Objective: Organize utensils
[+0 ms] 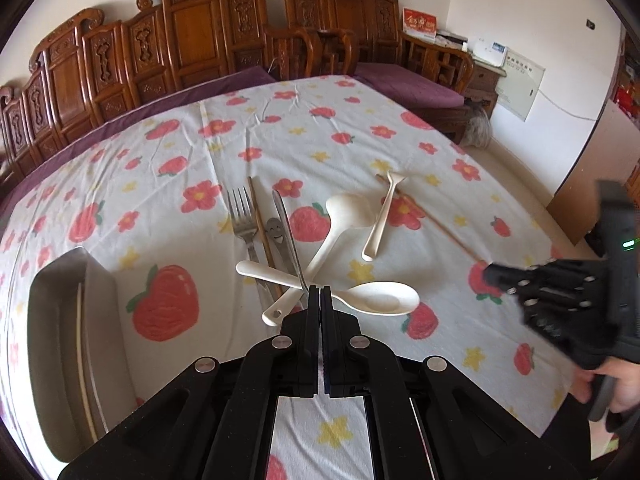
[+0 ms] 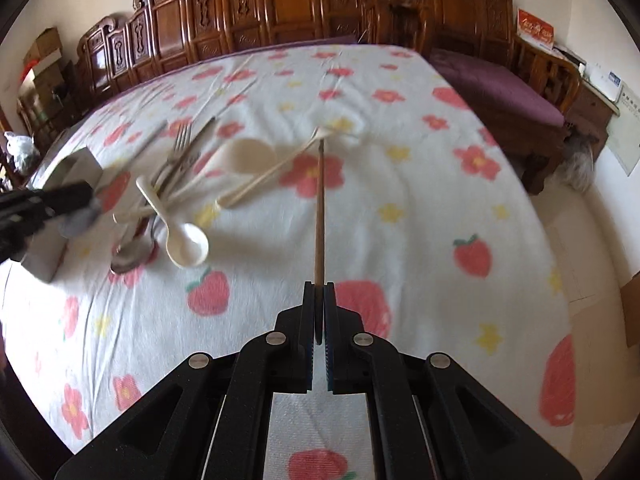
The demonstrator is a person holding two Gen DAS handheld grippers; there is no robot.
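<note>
The gray tray [image 1: 60,320] sits at the near left of the table. The pile of spoons, a fork [image 1: 242,216] and a knife lies in the middle. The brown chopstick [image 2: 319,208] is thin, light, stiff and a bit slippery, so hold it near one end. The right gripper [image 2: 319,308] pinches its near end. The left gripper [image 1: 319,300] is squeezed closed, maybe on the knife handle [image 1: 294,248].

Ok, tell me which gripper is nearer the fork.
Left. The left gripper is shut just right of the fork, over the crossed spoons. The right gripper holds a chopstick farther right.
</note>
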